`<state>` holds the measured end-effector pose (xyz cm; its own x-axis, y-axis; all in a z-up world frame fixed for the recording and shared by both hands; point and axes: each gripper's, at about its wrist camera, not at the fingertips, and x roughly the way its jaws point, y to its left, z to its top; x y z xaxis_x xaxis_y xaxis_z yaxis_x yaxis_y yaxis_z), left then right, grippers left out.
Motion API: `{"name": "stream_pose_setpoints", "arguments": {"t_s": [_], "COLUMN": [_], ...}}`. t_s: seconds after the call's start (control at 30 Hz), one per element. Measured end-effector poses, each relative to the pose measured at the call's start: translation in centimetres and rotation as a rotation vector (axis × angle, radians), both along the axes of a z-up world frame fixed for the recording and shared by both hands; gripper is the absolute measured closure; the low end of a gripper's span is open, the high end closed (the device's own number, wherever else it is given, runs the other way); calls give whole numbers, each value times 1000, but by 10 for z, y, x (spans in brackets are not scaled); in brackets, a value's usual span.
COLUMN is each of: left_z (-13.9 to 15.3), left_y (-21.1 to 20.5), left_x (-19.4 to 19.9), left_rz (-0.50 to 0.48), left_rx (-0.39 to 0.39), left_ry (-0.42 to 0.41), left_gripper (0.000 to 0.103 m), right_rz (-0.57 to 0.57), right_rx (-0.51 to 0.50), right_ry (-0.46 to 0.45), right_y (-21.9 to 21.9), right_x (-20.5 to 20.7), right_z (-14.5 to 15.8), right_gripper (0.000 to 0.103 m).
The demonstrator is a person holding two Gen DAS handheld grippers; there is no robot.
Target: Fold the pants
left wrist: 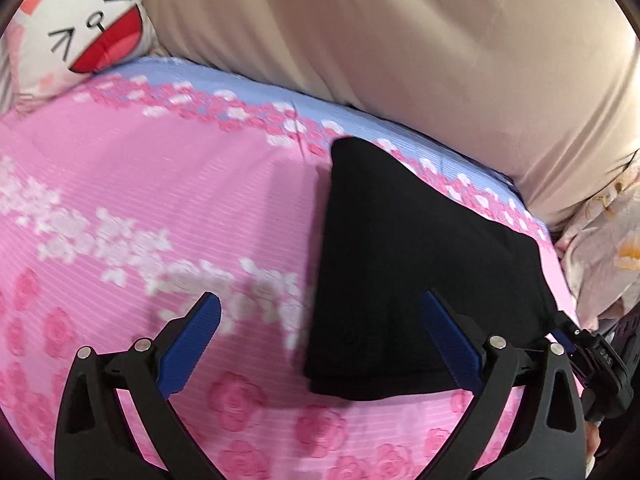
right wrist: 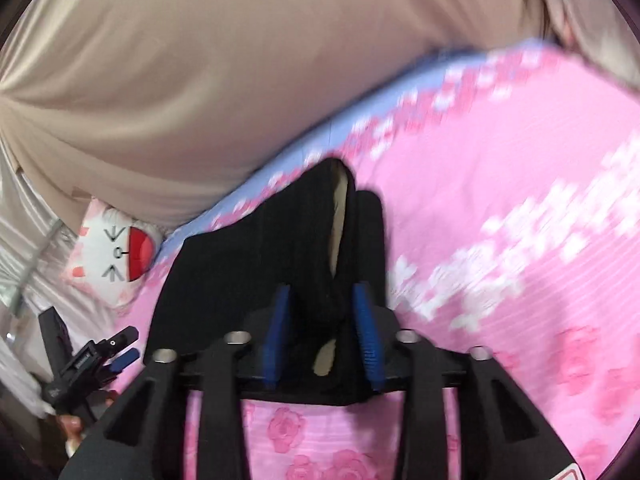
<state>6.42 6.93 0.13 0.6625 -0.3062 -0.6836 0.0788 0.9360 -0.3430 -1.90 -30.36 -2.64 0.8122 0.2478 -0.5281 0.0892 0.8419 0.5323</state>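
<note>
Left wrist view: looks forward and down along its own fingers, close over the bed (left wrist: 120, 184), pants (left wrist: 420, 272) to its right. Right wrist view: same kind of mount, nearer still, pants (right wrist: 240, 272) filling its centre. Shared by both: pants, bed, beige cover (left wrist: 400, 40), cat pillow (left wrist: 80, 28). Each view catches the other gripper at its edge.

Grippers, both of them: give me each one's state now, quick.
Left gripper: open, holding nothing, beside the black pants.
Right gripper: closed on a bunched edge of the pants.
</note>
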Motion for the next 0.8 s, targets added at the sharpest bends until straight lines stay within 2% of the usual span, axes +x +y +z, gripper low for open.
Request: {"name": "stream_pose_setpoints", "arguments": {"t_s": [0.03,0.13,0.27,0.33,0.37,0.4,0.43,0.5,0.57,0.63,0.7,0.73,0.77,0.8], "left_z": [-1,-12,-38,-38,-37,-36,-36,-29,-10,4,10,9,4,-4], "left_y": [-2,-11,-25,-31,-33,-35,-36,-31,-21,-13,-7,-6,-7,-9], "left_x": [0,5,20,23,25,28,32,32,22,3,-18,-30,-39,-44], "left_rz": [-4,-43,-118,-117,-123,-141,-144,-136,-186,-219,-250,-263,-266,-257], "left_rx": [-1,-37,-107,-83,-73,-88,-89,-126,-175,-194,-186,-173,-147,-112], "left_ry": [4,44,139,102,94,77,93,105,90,93,105,113,127,140], "left_gripper": [5,5,5,5,12,28,40,63,68,69,68,67,59,55], "right_rz": [-2,22,79,91,94,93,104,115,144,192,217,224,222,208], "right_rx": [-20,-25,106,148,119,95,124,182,195,198,156,145,153,146], "right_ry": [5,56,142,116,116,118,115,101,65,41,39,54,75,118], "right_y": [0,0,-5,-1,3,7,7,5,6,12,19,19,18,15], "right_x": [-2,8,27,31,33,35,36,32,22,6,-14,-27,-35,-41], "right_z": [3,-4,-34,-42,-41,-40,-41,-34,-16,2,13,12,3,-13], "right_gripper": [36,34,33,35,38,55,63,68,70,70,70,67,64,56]}}
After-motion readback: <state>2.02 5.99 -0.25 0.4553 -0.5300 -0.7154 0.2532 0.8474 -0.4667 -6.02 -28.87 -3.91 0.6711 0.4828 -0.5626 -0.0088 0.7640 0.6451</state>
